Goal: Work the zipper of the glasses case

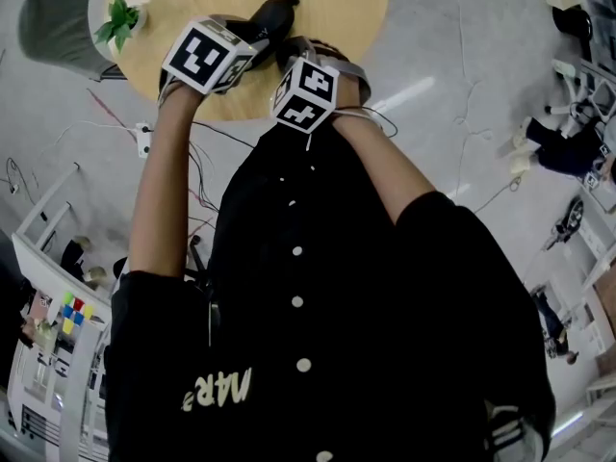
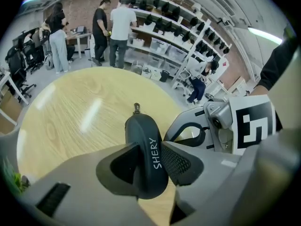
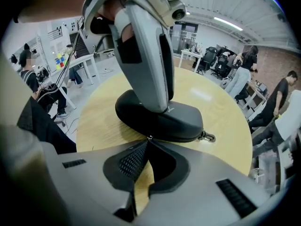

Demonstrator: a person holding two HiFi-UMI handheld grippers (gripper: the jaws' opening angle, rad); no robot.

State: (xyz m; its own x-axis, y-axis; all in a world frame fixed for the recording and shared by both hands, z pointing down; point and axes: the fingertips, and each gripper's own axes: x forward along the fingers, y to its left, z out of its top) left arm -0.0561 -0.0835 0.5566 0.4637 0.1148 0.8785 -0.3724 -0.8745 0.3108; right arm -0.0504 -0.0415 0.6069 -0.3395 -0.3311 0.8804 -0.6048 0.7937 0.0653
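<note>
A dark grey glasses case [image 2: 142, 128] lies on the round wooden table [image 1: 337, 27], its metal clip [image 2: 136, 108] at the far end. My left gripper [image 2: 149, 147] is shut on it, one pad pressing on each side of its near end. From the other side, the left gripper's finger [image 3: 146, 55] comes down over the case [image 3: 178, 121]. My right gripper [image 3: 148, 141] is shut, its tips meeting at the case's seam on a small metal zipper pull [image 3: 149, 137]. From the head view, both marker cubes hide the jaws, and only the case's far end [image 1: 271, 13] shows.
A small green plant [image 1: 120, 19] stands at the table's left edge. Cables [image 1: 207, 128] trail over the floor under the table. Several people [image 2: 120, 29] stand by shelves far behind. Desks and office chairs [image 3: 221, 65] fill the background.
</note>
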